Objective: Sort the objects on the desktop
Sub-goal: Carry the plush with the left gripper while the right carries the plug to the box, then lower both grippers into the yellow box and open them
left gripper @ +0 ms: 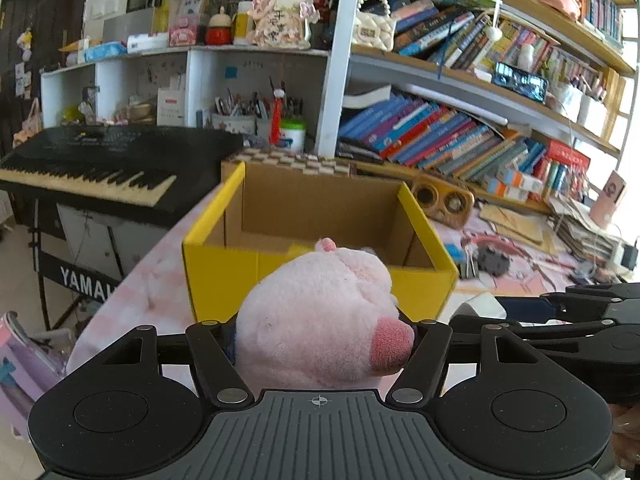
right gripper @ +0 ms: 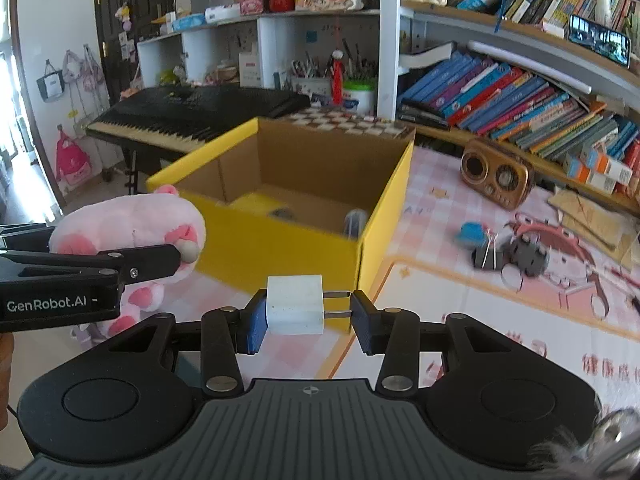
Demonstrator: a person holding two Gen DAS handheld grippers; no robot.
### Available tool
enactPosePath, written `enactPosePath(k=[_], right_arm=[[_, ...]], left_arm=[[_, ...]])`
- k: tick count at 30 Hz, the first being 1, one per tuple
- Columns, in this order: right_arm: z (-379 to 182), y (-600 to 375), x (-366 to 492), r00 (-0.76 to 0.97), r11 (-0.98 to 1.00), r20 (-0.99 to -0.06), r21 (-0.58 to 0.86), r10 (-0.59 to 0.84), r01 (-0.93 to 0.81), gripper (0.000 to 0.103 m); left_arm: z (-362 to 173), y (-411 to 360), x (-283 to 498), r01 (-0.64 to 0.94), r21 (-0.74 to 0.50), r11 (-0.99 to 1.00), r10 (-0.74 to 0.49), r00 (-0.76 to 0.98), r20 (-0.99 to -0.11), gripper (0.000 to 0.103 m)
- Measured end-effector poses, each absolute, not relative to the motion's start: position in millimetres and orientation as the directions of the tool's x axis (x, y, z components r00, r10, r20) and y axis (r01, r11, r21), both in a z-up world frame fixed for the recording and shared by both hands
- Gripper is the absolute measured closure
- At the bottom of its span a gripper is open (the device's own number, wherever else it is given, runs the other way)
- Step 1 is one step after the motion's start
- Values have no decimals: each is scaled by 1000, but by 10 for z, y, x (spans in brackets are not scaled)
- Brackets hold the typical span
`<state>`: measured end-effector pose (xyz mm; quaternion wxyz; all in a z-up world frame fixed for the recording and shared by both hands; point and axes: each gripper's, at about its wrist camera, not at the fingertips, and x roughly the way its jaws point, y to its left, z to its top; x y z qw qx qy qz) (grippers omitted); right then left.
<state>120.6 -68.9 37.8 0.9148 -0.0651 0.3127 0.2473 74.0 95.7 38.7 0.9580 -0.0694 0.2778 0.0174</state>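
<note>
In the left wrist view, a pink plush pig (left gripper: 320,316) is held between the fingers of the left hand-held gripper (left gripper: 325,334), which is closed onto its soft body. The toy is carried just in front of the near wall of an open yellow cardboard box (left gripper: 320,272), at about rim height. The step in hand is judged to be the carrying of picked-up items to the box. For the next move, the toy would need to be lifted over the near rim and brought above the box's opening before the fingers are spread. The letters "YAMA" are read on the stand panel of the black keyboard (left gripper: 100,168) at the left; the rest of the word is cut off. Spines on the bookshelf are too small to be read.

In the right wrist view, a white plug adapter (right gripper: 295,304) is gripped by the right hand-held gripper (right gripper: 306,320): the block is pressed against the left, blue-padded finger, and its two metal prongs are met by the right finger. It is held above the pink checked desk (right gripper: 440,208), short of the box's near corner. A small dark item and a bluish cylinder are seen inside the box, blurred. As the hold rests on the prongs, a slip is judged possible, so a steady carry over the rim is called for. "GenRobot.AI" is printed on the left hand-held gripper's side. Red Chinese characters on the desk mat are partly legible.
</note>
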Motion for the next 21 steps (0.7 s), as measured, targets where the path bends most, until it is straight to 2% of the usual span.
enactPosePath(k=[12,21], right_arm=[[546,-637,1879,668,812,-561,15,490,-583,63],[513,-301,2558,586,692,-606,-80,537,-717,62]], left_arm=[[579,993,1378,-126,-96,987,62,864,-499,37],[579,1118,2128,-107,-49,993,61,825,-561,36]])
